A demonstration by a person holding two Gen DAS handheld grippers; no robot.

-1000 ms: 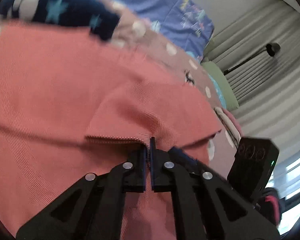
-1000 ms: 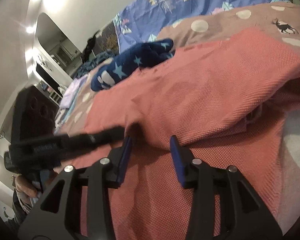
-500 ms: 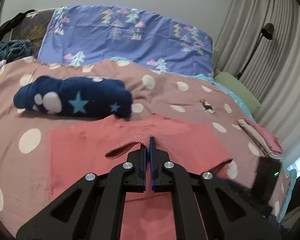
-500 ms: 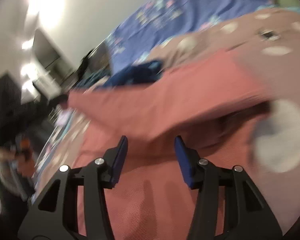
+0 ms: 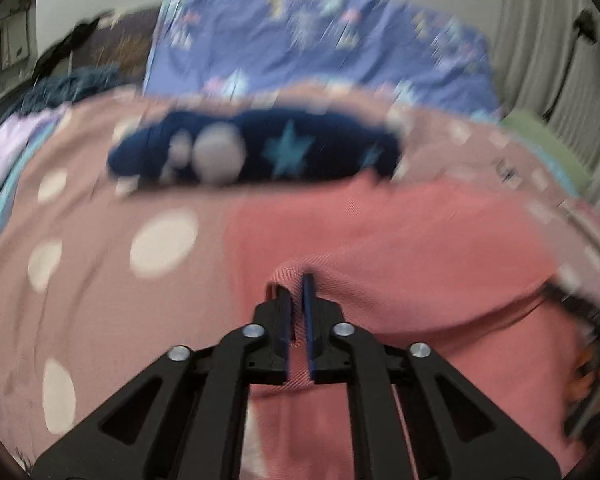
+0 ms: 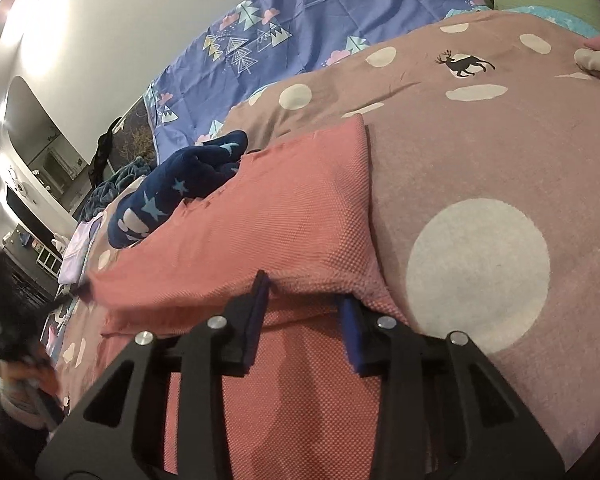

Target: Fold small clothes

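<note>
Coral-pink waffle-knit garment (image 6: 284, 216) lies on the bed w/ one layer turned over itself, far edge beside a rolled navy fleece piece w/ star print (image 5: 256, 150). Left gripper (image 5: 297, 300): jaws nearly closed, pinching a raised fold of the pink knit. Right gripper (image 6: 302, 308): jaws parted, tips under the folded edge, nothing clamped. Judged approx. mid-fold; further folds and smoothing remain. Surface: mauve bedspread w/ white polka dots (image 6: 480, 264); blue tree-print quilt (image 6: 300, 28) behind. Room: plain wall, grey curtains (image 5: 556, 40) at right.
</note>
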